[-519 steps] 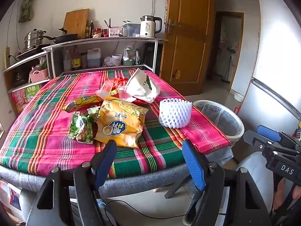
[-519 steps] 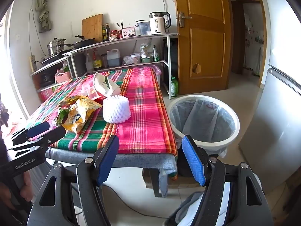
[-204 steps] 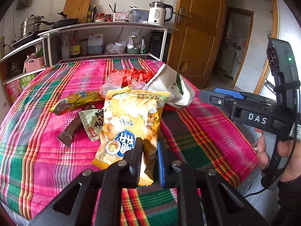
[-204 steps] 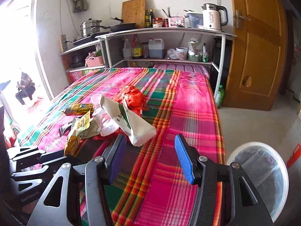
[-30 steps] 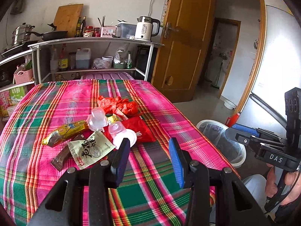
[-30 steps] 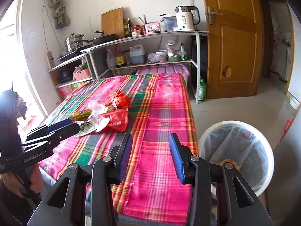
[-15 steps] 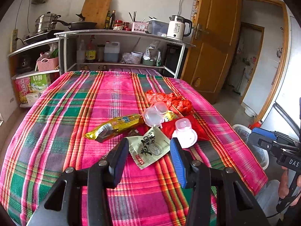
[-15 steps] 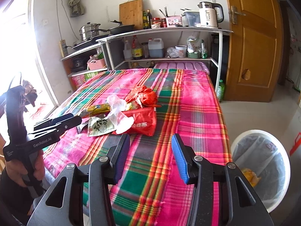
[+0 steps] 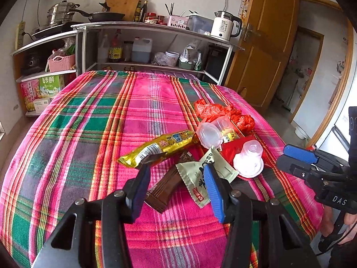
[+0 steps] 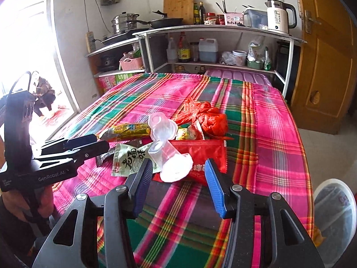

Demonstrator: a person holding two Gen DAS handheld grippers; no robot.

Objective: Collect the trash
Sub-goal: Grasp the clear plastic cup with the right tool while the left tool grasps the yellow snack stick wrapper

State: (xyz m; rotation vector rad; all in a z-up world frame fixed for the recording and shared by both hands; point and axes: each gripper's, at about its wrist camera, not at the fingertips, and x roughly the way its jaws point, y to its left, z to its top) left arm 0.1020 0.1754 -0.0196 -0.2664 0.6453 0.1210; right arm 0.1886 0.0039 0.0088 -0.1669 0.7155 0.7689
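Several wrappers (image 9: 156,148), plaid tablecloth (image 9: 89,120), kitchen shelves (image 9: 156,25)

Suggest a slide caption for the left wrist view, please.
Open left gripper over a brown wrapper and pale green packet on the plaid tablecloth.

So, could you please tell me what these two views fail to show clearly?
- Trash bin: cut off by the right wrist view's edge; contents unclear.
- Brown wrapper: partly behind the left tongs and the green packet.
- Red packet: partly covered by clear cups.
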